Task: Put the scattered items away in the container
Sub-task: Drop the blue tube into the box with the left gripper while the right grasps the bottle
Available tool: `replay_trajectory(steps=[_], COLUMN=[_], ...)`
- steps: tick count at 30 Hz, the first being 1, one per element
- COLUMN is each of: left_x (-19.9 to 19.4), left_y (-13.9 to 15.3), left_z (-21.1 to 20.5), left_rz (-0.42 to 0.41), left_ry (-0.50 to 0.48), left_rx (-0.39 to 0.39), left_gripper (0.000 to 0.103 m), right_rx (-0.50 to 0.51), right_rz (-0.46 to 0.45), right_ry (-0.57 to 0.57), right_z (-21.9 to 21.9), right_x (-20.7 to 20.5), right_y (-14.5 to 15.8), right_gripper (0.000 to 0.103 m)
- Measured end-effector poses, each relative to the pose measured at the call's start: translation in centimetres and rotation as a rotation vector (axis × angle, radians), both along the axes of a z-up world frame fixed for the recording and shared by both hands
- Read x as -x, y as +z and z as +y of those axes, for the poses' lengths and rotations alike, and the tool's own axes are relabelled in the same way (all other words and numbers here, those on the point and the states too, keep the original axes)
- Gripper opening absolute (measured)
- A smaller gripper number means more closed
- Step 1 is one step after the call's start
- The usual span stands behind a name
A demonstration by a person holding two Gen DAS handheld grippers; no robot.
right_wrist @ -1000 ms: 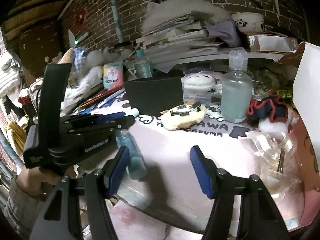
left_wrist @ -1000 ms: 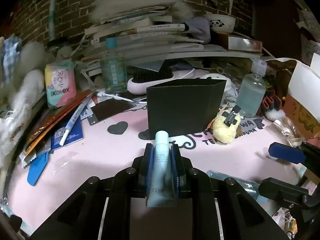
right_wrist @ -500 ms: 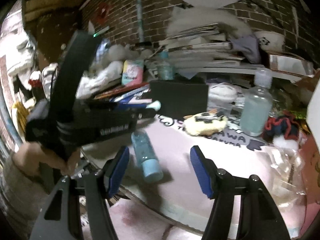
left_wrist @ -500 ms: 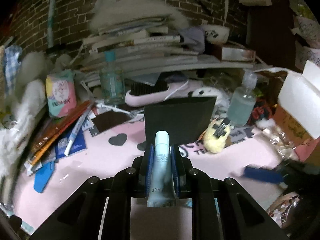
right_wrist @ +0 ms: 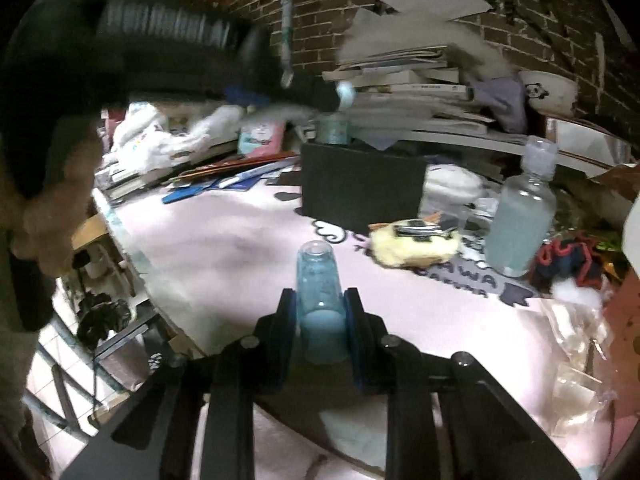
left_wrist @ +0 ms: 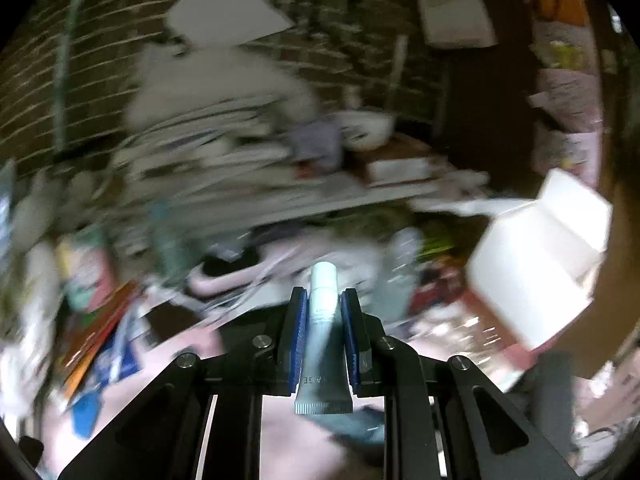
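My left gripper (left_wrist: 323, 312) is shut on a pale blue cream tube (left_wrist: 322, 332), cap forward, held high above the table; that view is blurred. In the right wrist view the left gripper (right_wrist: 340, 94) hangs above the black box container (right_wrist: 362, 188). My right gripper (right_wrist: 320, 312) is shut on a small blue bottle (right_wrist: 319, 300) that lies on the pink mat (right_wrist: 224, 248). A yellow plush with a black hair clip (right_wrist: 414, 242) lies to the right of the container.
A clear bottle of bluish liquid (right_wrist: 522, 224) stands right of the plush. A red-and-navy scrunchie (right_wrist: 568, 260) and crinkled plastic wrappers (right_wrist: 576, 344) lie at the right. Stacked books (right_wrist: 408, 92) fill the back. Pens and booklets (right_wrist: 232, 178) lie at the left.
My left gripper rose and tilted up with the tube, and the view blurred. My right gripper moved forward and shut on the blue bottle, which it only straddled before.
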State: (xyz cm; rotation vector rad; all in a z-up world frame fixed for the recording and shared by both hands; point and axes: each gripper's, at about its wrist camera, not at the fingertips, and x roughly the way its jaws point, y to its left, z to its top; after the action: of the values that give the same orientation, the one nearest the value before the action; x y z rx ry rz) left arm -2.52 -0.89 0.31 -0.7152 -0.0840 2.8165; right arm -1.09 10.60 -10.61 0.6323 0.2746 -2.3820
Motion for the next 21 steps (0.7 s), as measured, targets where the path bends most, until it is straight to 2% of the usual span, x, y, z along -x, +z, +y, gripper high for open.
replay_trajectory(steps=[6, 10, 14, 17, 21], left_x=[2.2, 3.9, 5.1, 5.9, 6.9], left_y=[4.8, 7.1, 7.7, 7.6, 7.5], left_z=[5.9, 11.2, 16.1, 18.9, 22.0], left_rz=[0.029, 0.009, -0.043, -0.102, -0.188], left_ry=[-0.259, -0.427, -0.513, -0.566, -0.629], left_rx=[-0.038, -0.007, 0.048, 0.08, 0.149], left_gripper=[0.012, 0.012, 0.012, 0.012, 0.012], right_rx=[0.013, 0.002, 0.003, 0.011, 0.022], right_rz=[0.007, 0.023, -0.003, 0.01, 0.005], right_ry=[-0.091, -0.138, -0.164, -0.175, -0.18], right_z=[1.5, 2.2, 2.7, 3.1, 3.6], right_x=[0.9, 1.5, 2.3, 2.3, 2.3], right_y=[0.3, 0.4, 0.1, 0.1, 0.0], right_gripper=[0.021, 0.021, 0.021, 0.021, 0.028])
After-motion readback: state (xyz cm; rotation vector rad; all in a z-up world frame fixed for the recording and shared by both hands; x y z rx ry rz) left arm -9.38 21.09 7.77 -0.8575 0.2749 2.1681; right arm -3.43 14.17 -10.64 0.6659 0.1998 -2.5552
